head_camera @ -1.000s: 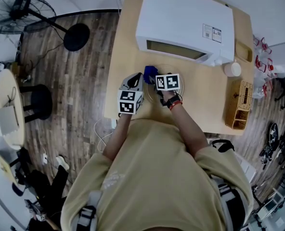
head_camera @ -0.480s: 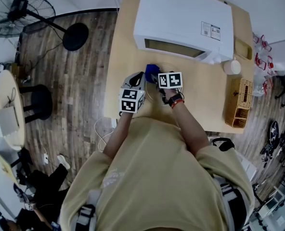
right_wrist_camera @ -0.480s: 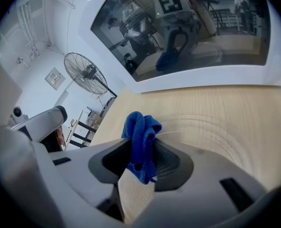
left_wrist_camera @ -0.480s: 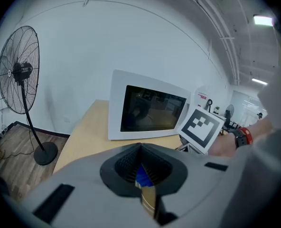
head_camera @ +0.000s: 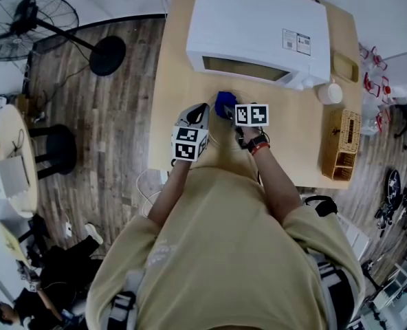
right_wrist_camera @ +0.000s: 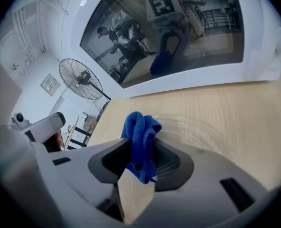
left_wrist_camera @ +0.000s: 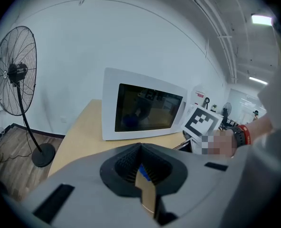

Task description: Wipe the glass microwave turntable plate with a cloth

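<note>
The clear glass turntable plate [right_wrist_camera: 208, 130] lies flat on the wooden table [head_camera: 296, 139] in front of the white microwave [head_camera: 258, 33]. My right gripper [right_wrist_camera: 141, 142] is shut on a bunched blue cloth [right_wrist_camera: 141, 129], which hangs over the plate's near-left part. In the head view the cloth [head_camera: 225, 104] shows just ahead of the right gripper [head_camera: 231, 111]. My left gripper [head_camera: 201, 113] sits at the plate's left edge. In the left gripper view its jaws [left_wrist_camera: 141, 148] meet at the tips and appear to pinch the plate's rim, though the glass is hard to make out.
The microwave [left_wrist_camera: 141, 110] stands with its door shut close behind the plate. A wicker basket [head_camera: 341, 146] and a white cup [head_camera: 329, 93] sit at the table's right. A floor fan [head_camera: 26, 18] stands off to the left.
My right gripper has carried the blue cloth a little to the right across the plate. The left gripper has stayed at the plate's left edge.
</note>
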### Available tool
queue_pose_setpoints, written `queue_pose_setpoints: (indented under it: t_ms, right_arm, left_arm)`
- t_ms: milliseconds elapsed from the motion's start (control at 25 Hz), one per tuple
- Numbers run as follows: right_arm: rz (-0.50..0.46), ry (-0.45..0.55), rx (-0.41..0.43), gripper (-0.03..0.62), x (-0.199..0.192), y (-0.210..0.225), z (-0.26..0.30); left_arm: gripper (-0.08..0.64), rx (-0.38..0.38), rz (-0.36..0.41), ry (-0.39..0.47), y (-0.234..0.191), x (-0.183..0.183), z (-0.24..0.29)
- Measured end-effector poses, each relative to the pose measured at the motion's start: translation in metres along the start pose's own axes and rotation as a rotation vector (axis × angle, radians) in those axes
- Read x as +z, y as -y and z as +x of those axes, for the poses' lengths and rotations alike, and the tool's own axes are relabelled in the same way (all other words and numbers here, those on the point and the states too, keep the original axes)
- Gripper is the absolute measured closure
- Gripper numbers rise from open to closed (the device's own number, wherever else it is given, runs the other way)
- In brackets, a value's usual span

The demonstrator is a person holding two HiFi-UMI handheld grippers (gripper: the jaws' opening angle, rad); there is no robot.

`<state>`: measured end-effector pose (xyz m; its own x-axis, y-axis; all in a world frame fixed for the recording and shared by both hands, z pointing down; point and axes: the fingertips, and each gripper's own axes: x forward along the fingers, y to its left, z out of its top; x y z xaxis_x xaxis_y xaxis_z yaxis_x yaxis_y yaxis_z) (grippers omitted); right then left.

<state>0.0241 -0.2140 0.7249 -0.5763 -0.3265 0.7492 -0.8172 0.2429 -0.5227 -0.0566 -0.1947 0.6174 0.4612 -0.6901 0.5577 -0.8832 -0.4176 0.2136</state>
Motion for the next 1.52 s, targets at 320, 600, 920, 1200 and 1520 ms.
queue_pose_setpoints:
  t_ms: [320, 600, 920, 1200, 1520]
  right_arm:
    - [0.021, 0.017, -0.020, 0.437, -0.005, 0.022, -0.018]
    - [0.039, 0.026, -0.055, 0.436, -0.008, 0.040, -0.033]
    - [0.058, 0.014, -0.128, 0.434, -0.013, 0.066, -0.055]
    - [0.084, 0.035, -0.174, 0.434, -0.016, 0.089, -0.075]
    - [0.078, 0.037, -0.177, 0.440, -0.016, 0.083, -0.076]
  left_arm:
    - [0.541, -0.025, 0.033, -0.010, 0.013, 0.000, 0.005]
    - [0.541, -0.061, 0.059, -0.016, 0.032, -0.001, 0.009]
    - [0.541, -0.088, 0.073, -0.021, 0.042, -0.003, 0.012]
    - [0.541, -0.106, 0.077, -0.020, 0.049, -0.004, 0.015]
    - [0.541, -0.085, 0.056, -0.004, 0.040, -0.004, 0.008]
